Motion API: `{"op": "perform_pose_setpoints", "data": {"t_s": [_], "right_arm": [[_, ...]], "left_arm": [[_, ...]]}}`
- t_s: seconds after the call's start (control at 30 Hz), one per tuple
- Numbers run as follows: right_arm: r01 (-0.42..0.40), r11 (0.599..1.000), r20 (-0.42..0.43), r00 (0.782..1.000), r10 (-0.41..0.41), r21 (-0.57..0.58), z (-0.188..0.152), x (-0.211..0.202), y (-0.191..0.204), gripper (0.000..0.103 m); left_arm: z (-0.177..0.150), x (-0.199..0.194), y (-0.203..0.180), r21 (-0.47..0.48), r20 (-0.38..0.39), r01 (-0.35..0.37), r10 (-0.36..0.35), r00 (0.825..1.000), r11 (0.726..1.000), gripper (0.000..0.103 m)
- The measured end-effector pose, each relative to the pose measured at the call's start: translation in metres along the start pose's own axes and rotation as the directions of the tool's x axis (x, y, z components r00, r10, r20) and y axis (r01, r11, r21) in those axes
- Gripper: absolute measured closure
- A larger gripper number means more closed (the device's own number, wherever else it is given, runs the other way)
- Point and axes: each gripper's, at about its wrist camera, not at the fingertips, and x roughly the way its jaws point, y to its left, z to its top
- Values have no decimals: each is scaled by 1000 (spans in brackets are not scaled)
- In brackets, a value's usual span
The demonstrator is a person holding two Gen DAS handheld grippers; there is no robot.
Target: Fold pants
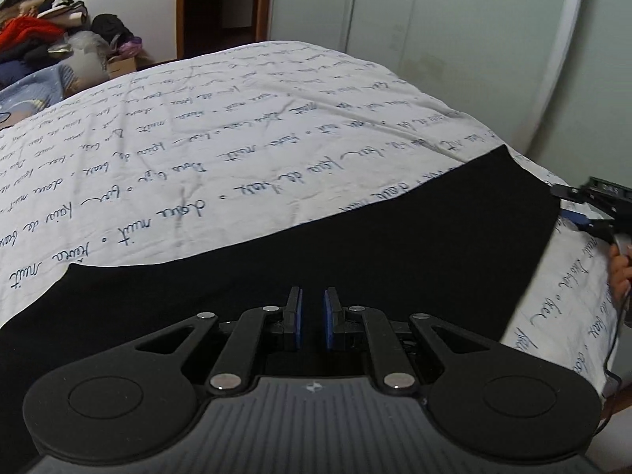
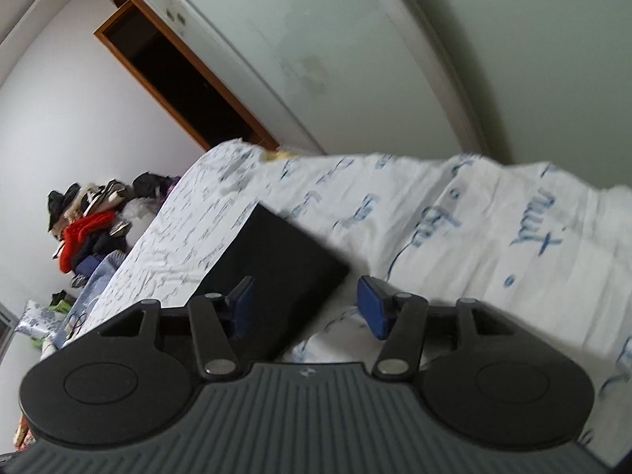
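Note:
The black pants (image 1: 355, 245) lie flat on the bed, spread across its near part as a wide dark band. My left gripper (image 1: 312, 318) hovers over the pants' near edge with its blue pads a small gap apart and nothing between them. My right gripper (image 2: 306, 308) is open wide and empty, just above the right end corner of the pants (image 2: 276, 260). The right gripper also shows in the left wrist view (image 1: 588, 205) at the far right, beside that same end of the pants.
The bed has a white sheet with blue handwriting print (image 1: 237, 138). A pile of clothes (image 1: 43, 27) sits beyond the bed at the far left. A pale wardrobe door (image 1: 434, 19) and a wooden door frame (image 2: 166, 79) stand behind. The bed's right edge drops off near the right gripper.

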Motion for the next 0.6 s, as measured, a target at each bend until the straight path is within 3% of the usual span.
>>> {"op": "perform_pose_setpoints", "data": {"t_s": [0.1,0.17,0.2,0.23,0.3,0.37,0.47,0.6], "right_arm": [[-30,1000,-21,999,30,-9,-7,12,12,50],[-5,1000,-7,1000,5,-25,-7,22,21,69],[-4,1000,-4,1000,3,-17,-6,28,21,87],[-10,1000,-6,1000,10,-2,-5,32,20,93],[-25,1000,9,1000,25,-9,-6,35,24,94],[0,990,49,999,7,-139,-11,25,44,94],[42,928,94,996,-8,-371,-26,10,83,94],[91,783,139,990,-6,-615,-52,0,130,94]], "left_arm": [[0,0,-5,-2,-9,24,-24,1000,1000,93],[-2,2,-8,-2,-24,32,-32,999,999,93],[-2,2,-9,-1,-28,35,-35,999,999,93],[-3,2,-9,-3,-29,40,-40,999,999,93],[-1,1,-8,-16,-25,55,-56,998,998,93],[2,2,-7,-50,-28,91,-92,995,995,93],[9,13,-4,-141,-55,183,-192,980,973,93],[9,28,-4,-248,-76,262,-288,955,933,93]]}}
